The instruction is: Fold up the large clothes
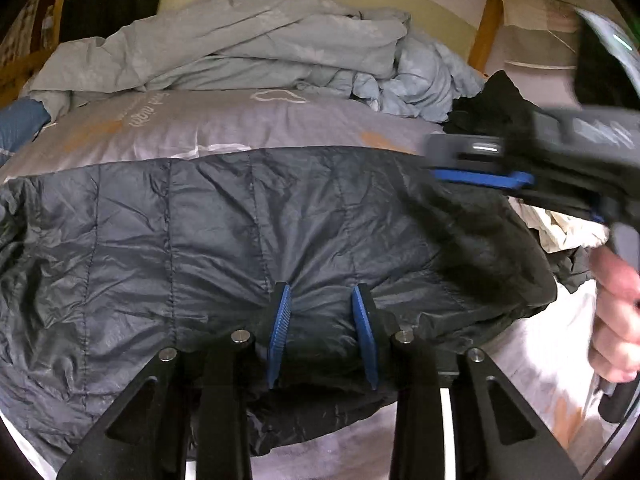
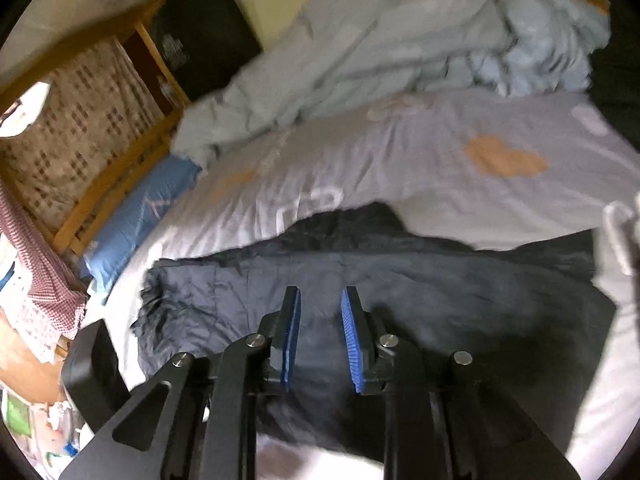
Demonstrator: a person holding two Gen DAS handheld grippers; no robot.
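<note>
Left claw (image 1: 322, 300) pinches my dark quilted jacket (image 1: 200, 232), bulk toward 12 o'clock; right claw (image 2: 320, 300) released above it.

The right gripper (image 1: 472, 168) is smeared by motion blur in the left wrist view, its fingertips indistinct. The hand (image 1: 616, 312) holding it is cut off by the frame's right edge. The dark jacket (image 1: 240, 232) hides the bedsheet beneath.
</note>
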